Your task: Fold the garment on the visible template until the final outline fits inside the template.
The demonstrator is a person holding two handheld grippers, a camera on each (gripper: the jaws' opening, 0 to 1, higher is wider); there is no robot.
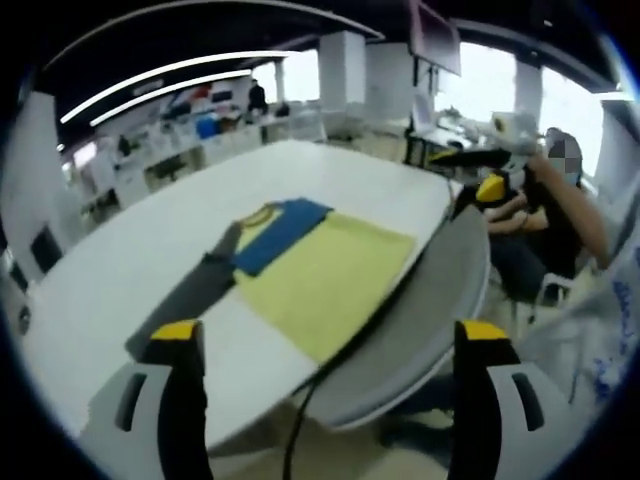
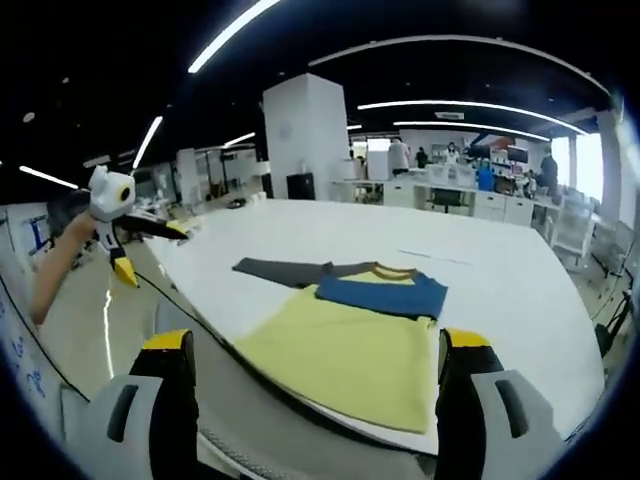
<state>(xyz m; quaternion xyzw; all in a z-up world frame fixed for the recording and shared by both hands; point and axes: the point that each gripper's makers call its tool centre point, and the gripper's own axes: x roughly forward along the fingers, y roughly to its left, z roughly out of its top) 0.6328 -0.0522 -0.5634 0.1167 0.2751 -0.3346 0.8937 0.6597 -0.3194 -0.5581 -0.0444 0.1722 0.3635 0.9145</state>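
the left gripper stands wide open, holding nothing; the right gripper is the same. just beyond lies the garment flat on the white table, near its edge, with bare tabletop behind.

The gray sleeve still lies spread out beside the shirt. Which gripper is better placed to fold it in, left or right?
Probably the left. In the left gripper view the gray sleeve lies just ahead of the left gripper. In the right gripper view it lies beyond the yellow shirt, farther from the right gripper.
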